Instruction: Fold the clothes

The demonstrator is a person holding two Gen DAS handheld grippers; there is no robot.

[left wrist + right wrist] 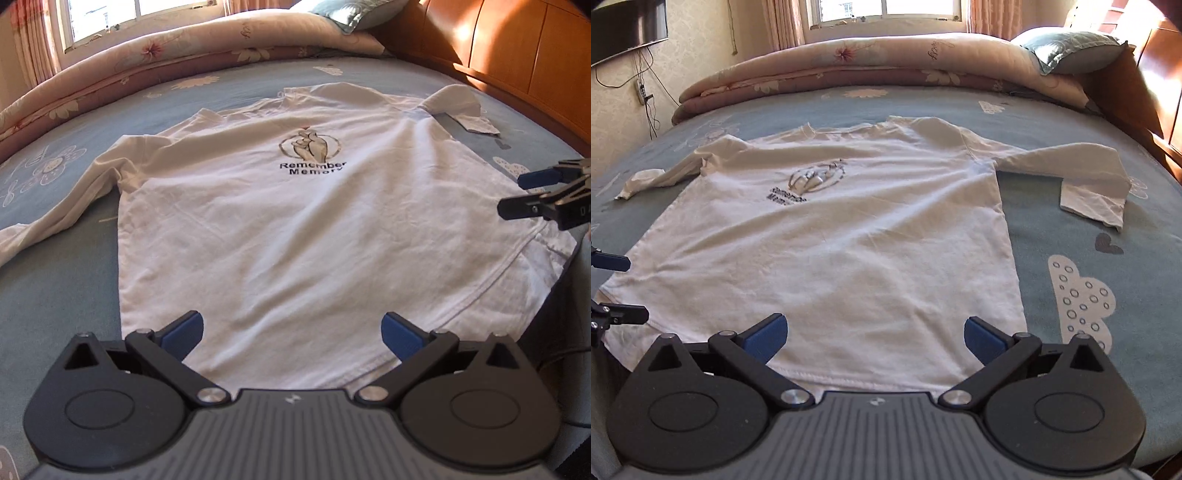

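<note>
Here we are at the bed (pixel 1052 229), and it is carrying everything in the room's action: a white long-sleeved shirt (pixel 849 240) laid out flat, print side up, on the blue-grey sheet (pixel 55 295). The hem lies nearest the two grippers, the neckline far off toward the rolled floral quilt (pixel 849 70) by the window (pixel 886 7). The printed emblem (pixel 310 146) sits mid-chest, with "Remember Memory" lettered under it.

Sleeves now: one trails off to the shirt's left side, slack and crumpled at the cuff; the other stretches right and doubles back on itself, cuff (pixel 1089 206) pointing toward us (a loose fold, nothing tidy about it).

The left gripper (pixel 291 332) hangs just above the hem, blue pads (pixel 184 332) spread wide, nothing between them but bare cloth below. The right gripper (pixel 873 338) is likewise gaping, its fingers as far apart as they go, hovering over the hem near the shirt's right corner, gripping nothing. From the left wrist view you can see it poking in at the shirt's right edge, tips parted.

A grey-blue pillow (pixel 1071 48) rests on the quilt's far end, against the wooden headboard (pixel 517 55), and a dark screen (pixel 624 29) hangs on the wall to the left
</note>
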